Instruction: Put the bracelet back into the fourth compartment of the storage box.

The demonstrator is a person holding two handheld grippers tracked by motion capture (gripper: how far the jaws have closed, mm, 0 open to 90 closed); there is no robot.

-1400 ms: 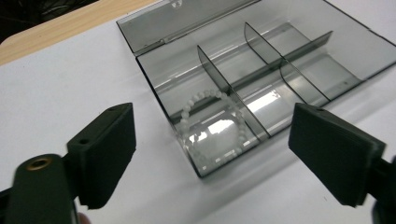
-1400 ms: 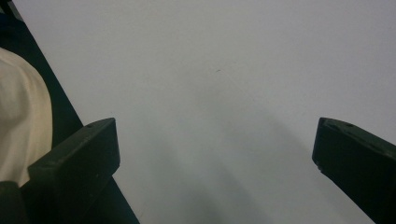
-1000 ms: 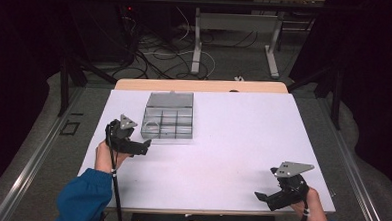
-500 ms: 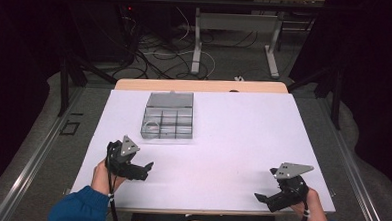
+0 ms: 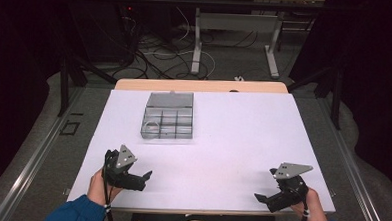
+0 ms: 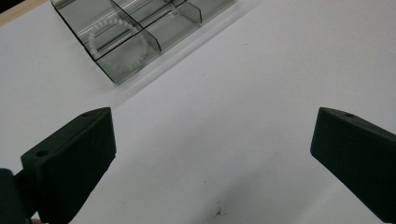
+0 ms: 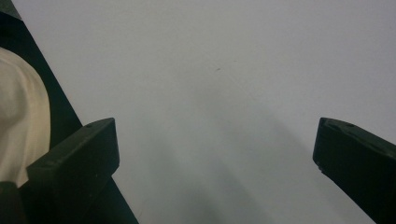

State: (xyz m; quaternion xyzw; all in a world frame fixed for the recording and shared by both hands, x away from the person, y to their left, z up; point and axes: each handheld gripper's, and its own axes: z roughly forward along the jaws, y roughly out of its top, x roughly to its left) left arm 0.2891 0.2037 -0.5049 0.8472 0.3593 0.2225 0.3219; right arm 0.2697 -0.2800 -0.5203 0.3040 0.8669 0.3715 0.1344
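Left gripper (image 5: pixel 146 177) is hovering over the near left of the white table (image 5: pixel 243 137), jaws standing wide, gripping nothing. Right gripper (image 5: pixel 260 198) is sitting at the near right edge, jaws also wide. Compartment box (image 5: pixel 168 117), bead bracelet (image 6: pixel 116 44) inside, is lying ahead of the left gripper, apart.

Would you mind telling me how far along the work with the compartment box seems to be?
Apparently done: a white bead bracelet lies in a near compartment of the open grey compartment box. In hand: nothing; the left gripper and right gripper both stand open and empty near the white table's front edge. Left: the lid is not yet closed.
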